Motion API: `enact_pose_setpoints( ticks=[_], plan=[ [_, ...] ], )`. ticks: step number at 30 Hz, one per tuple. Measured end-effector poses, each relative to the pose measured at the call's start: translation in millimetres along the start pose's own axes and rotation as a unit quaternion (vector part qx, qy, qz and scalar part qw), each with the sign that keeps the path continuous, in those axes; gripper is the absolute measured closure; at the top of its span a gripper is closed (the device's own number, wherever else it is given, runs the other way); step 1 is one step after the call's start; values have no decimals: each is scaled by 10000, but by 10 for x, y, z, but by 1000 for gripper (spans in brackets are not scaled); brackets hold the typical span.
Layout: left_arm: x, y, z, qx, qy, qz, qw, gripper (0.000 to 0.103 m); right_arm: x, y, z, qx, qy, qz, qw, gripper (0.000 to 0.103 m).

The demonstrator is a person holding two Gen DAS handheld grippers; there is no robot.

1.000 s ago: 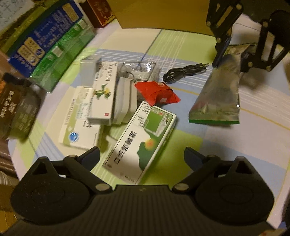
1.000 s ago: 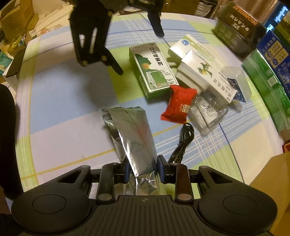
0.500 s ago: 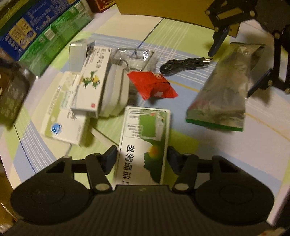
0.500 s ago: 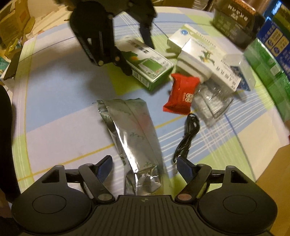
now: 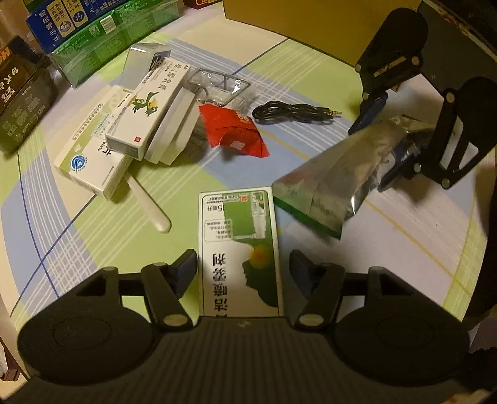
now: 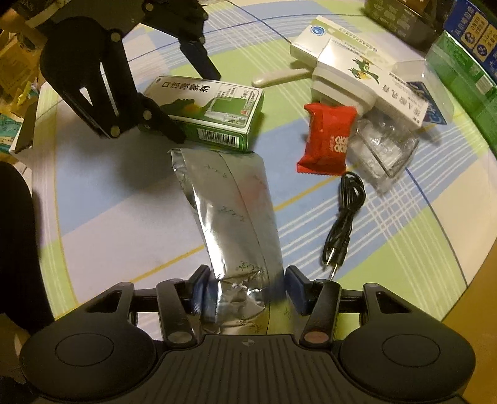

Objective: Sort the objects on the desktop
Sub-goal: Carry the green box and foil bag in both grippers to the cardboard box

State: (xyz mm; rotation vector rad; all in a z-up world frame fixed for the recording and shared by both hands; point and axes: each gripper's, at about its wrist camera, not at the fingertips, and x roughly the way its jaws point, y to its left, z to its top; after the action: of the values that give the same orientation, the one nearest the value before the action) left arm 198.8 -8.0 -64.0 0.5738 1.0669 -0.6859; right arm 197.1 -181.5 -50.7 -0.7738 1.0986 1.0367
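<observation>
A green-and-white spray box point(image 5: 240, 245) lies on the checked tablecloth between the fingers of my left gripper point(image 5: 243, 268); the left finger touches its side, the right stands a little off. It also shows in the right wrist view point(image 6: 214, 112). A silver foil pouch point(image 6: 239, 217) lies between the fingers of my right gripper point(image 6: 247, 290), which stand at its crumpled end with a small gap on the right. The pouch also shows in the left wrist view point(image 5: 338, 177).
A red snack packet point(image 5: 233, 130), black audio cable point(image 5: 295, 112), clear plastic tray point(image 5: 217, 87), stacked white medicine boxes point(image 5: 124, 124) and a white stick point(image 5: 149, 205) lie behind. Green and blue boxes point(image 5: 102, 34) and a cardboard box point(image 5: 295, 28) line the far edge.
My left gripper has closed in around the spray box and turned it straight. My right gripper let go of the foil pouch, opened wide, and has narrowed around its end again.
</observation>
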Motion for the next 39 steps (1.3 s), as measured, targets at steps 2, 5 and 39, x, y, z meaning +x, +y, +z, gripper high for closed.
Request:
enact_pose_setpoints(
  ticks=[2, 5, 39],
  plan=[
    [21, 7, 18, -50, -21, 13, 10000, 42, 26, 7, -6, -5, -42, -1, 10000, 51],
    [39, 24, 31, -107, -50, 11, 9999, 42, 43, 21, 40, 2, -99, 37, 9999, 49],
    [-447, -109, 170, -1333, -52, 377, 9903, 52, -929, -53, -108, 1697, -801, -318, 9817, 69]
  ],
)
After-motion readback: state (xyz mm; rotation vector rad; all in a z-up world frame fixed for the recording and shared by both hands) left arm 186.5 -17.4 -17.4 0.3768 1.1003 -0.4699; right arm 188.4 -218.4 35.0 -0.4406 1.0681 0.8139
